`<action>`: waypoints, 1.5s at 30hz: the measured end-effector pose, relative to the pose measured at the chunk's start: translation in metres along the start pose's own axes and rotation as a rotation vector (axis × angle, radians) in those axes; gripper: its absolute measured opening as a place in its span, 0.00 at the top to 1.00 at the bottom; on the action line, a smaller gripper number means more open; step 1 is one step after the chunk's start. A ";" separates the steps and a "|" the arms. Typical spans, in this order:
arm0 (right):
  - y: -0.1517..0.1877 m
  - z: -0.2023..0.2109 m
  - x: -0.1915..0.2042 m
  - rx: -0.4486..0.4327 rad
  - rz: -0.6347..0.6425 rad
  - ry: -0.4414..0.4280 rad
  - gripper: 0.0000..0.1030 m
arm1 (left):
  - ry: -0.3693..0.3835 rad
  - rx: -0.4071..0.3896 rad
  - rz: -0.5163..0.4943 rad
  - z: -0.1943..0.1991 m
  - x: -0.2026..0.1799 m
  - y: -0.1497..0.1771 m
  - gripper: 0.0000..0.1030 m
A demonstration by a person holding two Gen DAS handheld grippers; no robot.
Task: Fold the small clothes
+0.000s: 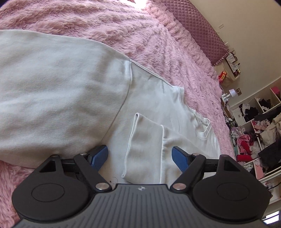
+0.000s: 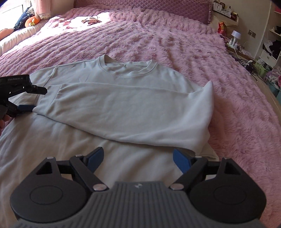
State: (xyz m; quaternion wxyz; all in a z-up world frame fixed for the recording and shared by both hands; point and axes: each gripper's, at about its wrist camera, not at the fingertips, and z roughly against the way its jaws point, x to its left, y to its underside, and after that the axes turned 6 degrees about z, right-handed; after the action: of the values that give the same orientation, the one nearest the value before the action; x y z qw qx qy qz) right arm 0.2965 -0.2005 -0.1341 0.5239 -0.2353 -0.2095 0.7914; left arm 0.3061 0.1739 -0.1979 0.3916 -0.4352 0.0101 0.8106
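Closest to the right wrist camera is the black right gripper with blue pads [image 2: 137, 158], its jaws spread wide and holding nothing, just above the lower body of the pale grey-white long-sleeved sweatshirt [image 2: 112, 105]. That sweatshirt lies flat on the fluffy pink bed cover [image 2: 175, 40], with its ribbed round collar [image 2: 128, 68] pointing toward the quilted mauve headboard [image 2: 158, 7]. One sleeve is folded across the chest, and its cuff end reaches the left side of the garment. On the right side the folded shoulder stands up in a small peak near the edge of the fabric, and beyond it there is wide bare cover up to the bed edge. The black left gripper with blue pads [image 2: 37, 99] is at the left border of the sweatshirt, next to the sleeve cuff; white letters on its body read "GenRobot.AI". In the left wrist view this left gripper [image 1: 139, 157] is also wide open and grips nothing, and the folded cuff of the sleeve [image 1: 144, 145] lies between its pads; whether the pads touch the fabric I cannot tell. White open shelves full of mixed clothes [image 1: 260, 136] stand beside the bed.
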 end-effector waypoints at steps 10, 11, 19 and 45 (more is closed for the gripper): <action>0.006 -0.010 -0.004 -0.018 -0.030 0.081 0.21 | 0.027 0.038 0.031 -0.022 -0.010 -0.003 0.72; 0.005 -0.008 -0.005 -0.036 -0.049 0.077 0.21 | 0.029 0.029 0.032 -0.019 -0.008 -0.003 0.82; 0.003 -0.015 -0.014 -0.036 -0.022 0.175 0.21 | 0.182 -0.146 0.023 0.048 -0.008 -0.002 0.98; -0.027 -0.017 0.011 -0.081 -0.022 0.150 0.20 | -0.139 -0.253 -0.089 0.157 0.023 0.009 0.20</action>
State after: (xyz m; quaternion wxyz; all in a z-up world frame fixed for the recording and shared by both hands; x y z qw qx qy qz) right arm 0.3228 -0.1792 -0.1338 0.5370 -0.3124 -0.2040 0.7566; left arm 0.1838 0.2382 -0.1202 0.3689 -0.4240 -0.1388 0.8154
